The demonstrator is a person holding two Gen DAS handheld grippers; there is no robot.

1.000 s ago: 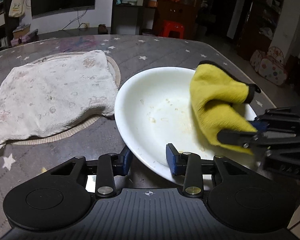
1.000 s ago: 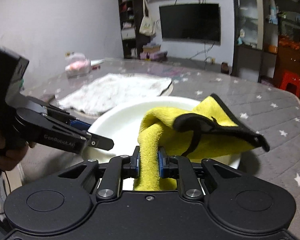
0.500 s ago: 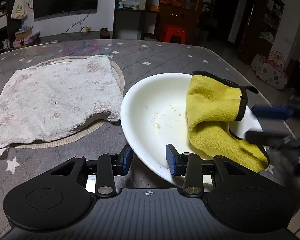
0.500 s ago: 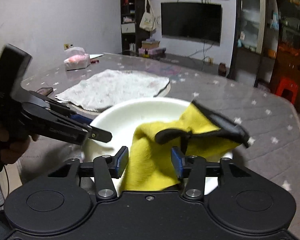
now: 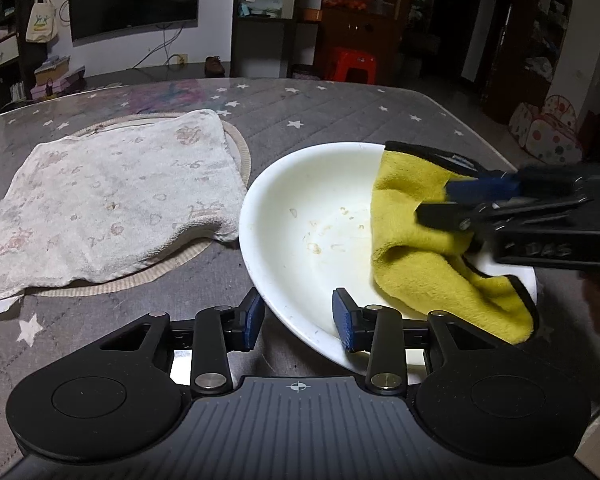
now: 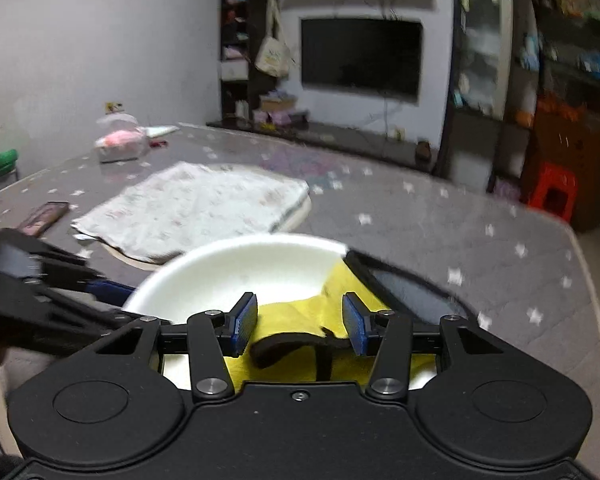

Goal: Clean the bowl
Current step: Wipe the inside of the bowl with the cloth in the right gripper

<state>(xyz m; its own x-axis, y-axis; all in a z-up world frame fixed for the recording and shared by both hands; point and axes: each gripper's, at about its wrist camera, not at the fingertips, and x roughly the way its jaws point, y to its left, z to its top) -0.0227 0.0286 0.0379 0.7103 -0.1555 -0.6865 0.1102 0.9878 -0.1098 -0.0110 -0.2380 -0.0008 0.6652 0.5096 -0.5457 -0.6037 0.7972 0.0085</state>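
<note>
right gripper (image 6: 299,326): spread, has let go of cloth (image 5: 420,248) | cloth lies in bowl (image 5: 300,216), crumbs remain | left gripper (image 5: 299,318): spread astride rim

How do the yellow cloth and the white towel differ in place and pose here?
The yellow cloth lies crumpled inside the bowl; the white towel lies spread flat on the table, left of the bowl. The cloth is plain yellow with a dark edge; the towel is pale with faint prints. Neither is gripped: both tools are open.
</note>
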